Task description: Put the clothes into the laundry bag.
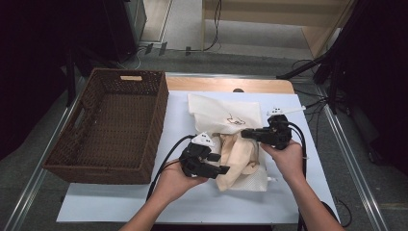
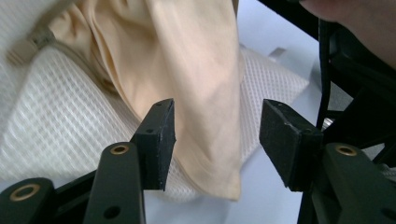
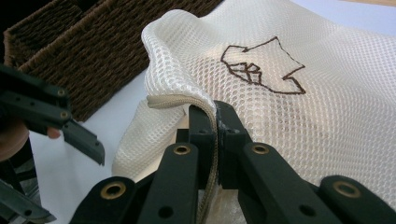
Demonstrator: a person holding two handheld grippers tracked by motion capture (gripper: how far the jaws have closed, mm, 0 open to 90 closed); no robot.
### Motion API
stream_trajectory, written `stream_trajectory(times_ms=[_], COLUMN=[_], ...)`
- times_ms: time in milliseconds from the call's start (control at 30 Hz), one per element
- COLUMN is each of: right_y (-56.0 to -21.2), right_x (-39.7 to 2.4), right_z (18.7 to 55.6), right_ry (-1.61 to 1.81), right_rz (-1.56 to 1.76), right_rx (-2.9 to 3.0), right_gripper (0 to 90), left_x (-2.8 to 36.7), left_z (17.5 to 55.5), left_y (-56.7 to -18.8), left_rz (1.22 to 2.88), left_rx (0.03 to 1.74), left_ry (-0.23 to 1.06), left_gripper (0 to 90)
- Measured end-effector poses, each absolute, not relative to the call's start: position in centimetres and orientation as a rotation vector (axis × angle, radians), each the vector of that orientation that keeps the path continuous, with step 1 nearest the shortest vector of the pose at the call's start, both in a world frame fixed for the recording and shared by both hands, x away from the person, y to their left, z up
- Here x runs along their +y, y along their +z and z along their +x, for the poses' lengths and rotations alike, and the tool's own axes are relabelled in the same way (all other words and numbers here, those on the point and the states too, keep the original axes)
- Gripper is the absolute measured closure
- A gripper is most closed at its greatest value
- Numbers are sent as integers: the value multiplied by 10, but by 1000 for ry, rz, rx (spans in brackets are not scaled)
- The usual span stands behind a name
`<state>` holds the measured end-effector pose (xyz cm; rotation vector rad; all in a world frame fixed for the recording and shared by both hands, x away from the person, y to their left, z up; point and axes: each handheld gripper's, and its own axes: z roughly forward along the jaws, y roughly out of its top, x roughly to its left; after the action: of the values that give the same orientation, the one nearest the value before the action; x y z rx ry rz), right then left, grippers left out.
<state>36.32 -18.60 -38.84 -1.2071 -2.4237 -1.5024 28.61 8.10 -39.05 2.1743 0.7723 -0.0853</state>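
Jaws of our left gripper (image 2: 217, 140) stand released astride the peach cloth (image 2: 196, 79) at centre frame; our right gripper (image 3: 217, 126) clenches the mesh bag's (image 3: 299, 116) zipper edge.

A grey floor (image 1: 183, 19) is seen across the top of the frame, crossed by black cables (image 1: 214, 29). A pale wooden piece of furniture (image 1: 284, 14) is placed at the upper right. Dark equipment (image 1: 57, 33) is set at the upper left and a black stand (image 1: 332, 62) at the right. The surface (image 1: 144, 202) is covered in white and edged by metal rails (image 1: 351, 163).
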Motion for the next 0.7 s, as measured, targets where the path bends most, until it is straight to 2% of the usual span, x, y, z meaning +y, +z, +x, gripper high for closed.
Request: stream_trajectory(times_ms=[133,333,433,533,700], right_y=[-389,-389,-389,-390,-390], right_x=[-185,-184,-184,-184,-185], right_z=[365,368,368,369,368], right_ry=[-1500,-1505,-1505,-1505,-1507], right_rz=[-1210,-1210,-1212,-1214,-1217], right_rx=[-2422,-2415,-2413,-2409,-2415], right_gripper=[873,873,873,873,873], left_x=[80,74,72,71,60], left_z=[280,272,270,270,276], left_y=[-395,-408,-418,-425,-440], left_rz=[2183,2208,2209,2218,2227], left_rx=[775,777,789,796,814], left_ry=[-101,-97,-89,-93,-75], left_gripper=[524,735,812,861,894])
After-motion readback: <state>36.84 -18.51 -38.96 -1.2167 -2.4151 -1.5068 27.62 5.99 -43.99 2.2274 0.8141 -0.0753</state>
